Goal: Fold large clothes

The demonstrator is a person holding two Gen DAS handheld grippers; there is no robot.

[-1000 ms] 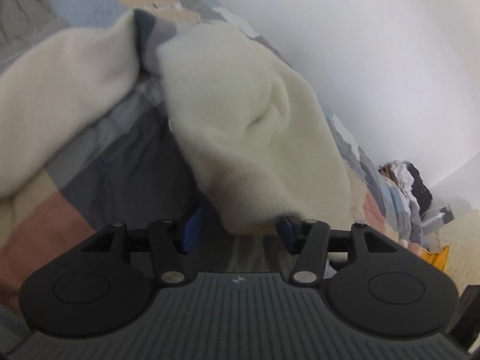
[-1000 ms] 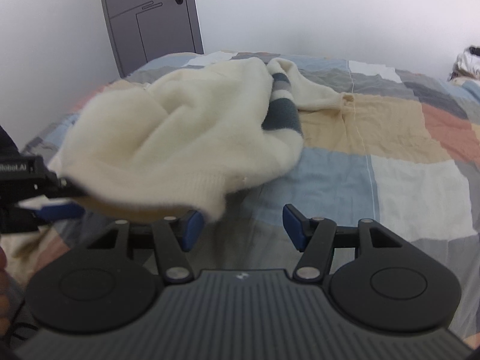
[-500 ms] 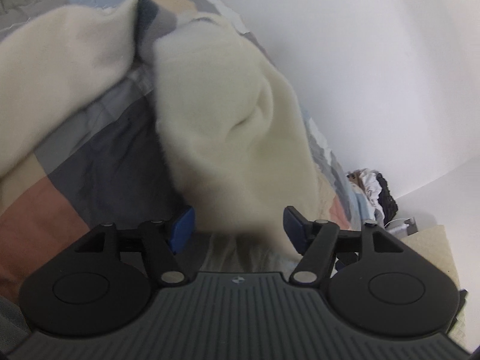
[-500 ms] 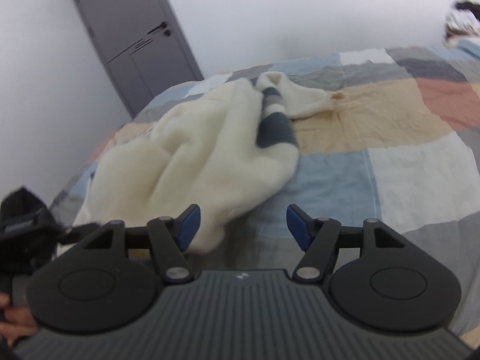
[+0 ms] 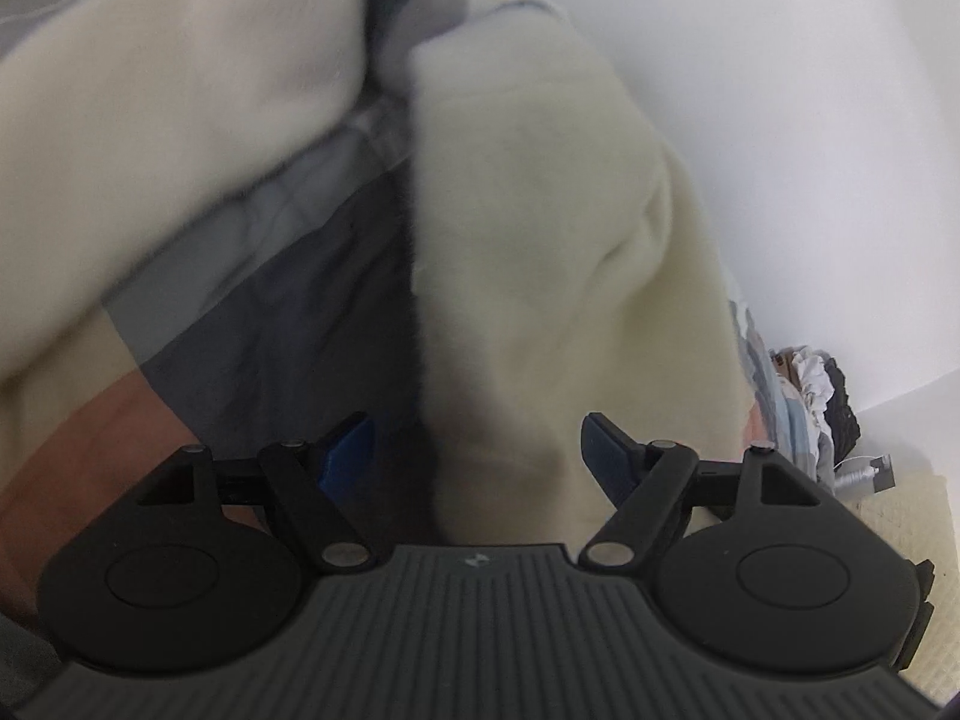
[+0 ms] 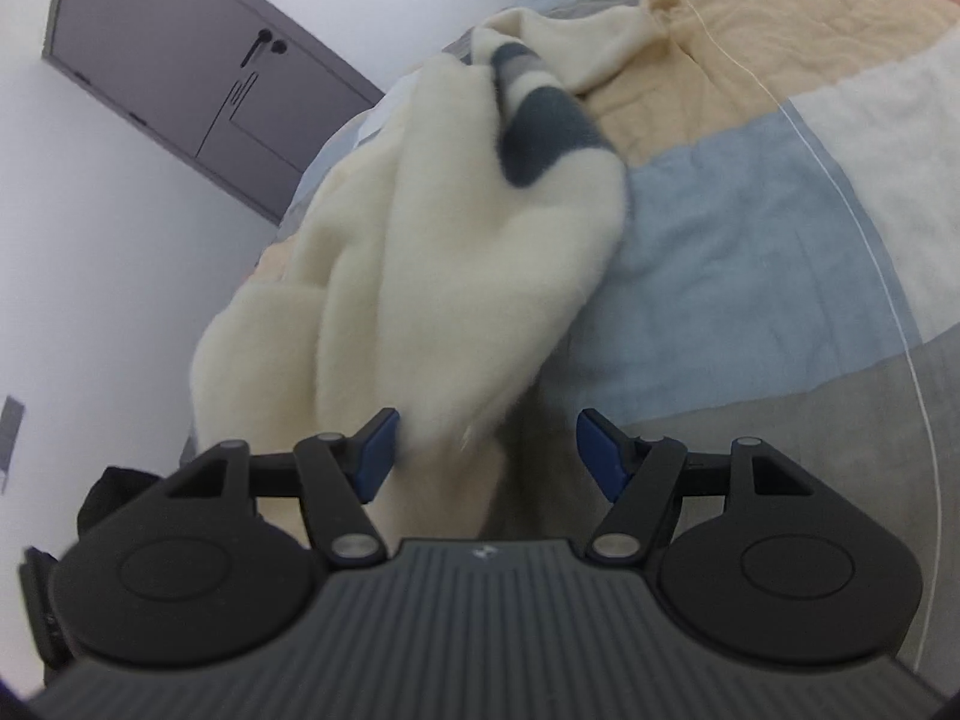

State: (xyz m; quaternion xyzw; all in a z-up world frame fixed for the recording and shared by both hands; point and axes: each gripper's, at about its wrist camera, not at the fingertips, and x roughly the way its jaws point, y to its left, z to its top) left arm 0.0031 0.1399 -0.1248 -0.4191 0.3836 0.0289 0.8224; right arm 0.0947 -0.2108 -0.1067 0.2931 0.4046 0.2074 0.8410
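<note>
cream sweater point(image 6: 456, 276) stretches lengthwise toward door point(image 6: 198, 78).

No legible text, number or brand name is found in either view. A small pale emblem point(image 5: 474, 560) is seen moulded at the top edge of the ribbed grey housing in the left wrist view, and a like emblem point(image 6: 480, 552) is seen at the same place in the right wrist view; both are too small for any letter to be made out. No lettering is borne by the grey door point(image 6: 198, 90) at the upper left of the right wrist view, by the patchwork bed cover point(image 6: 750, 276), or by the cream garment point(image 6: 456, 276).
</note>
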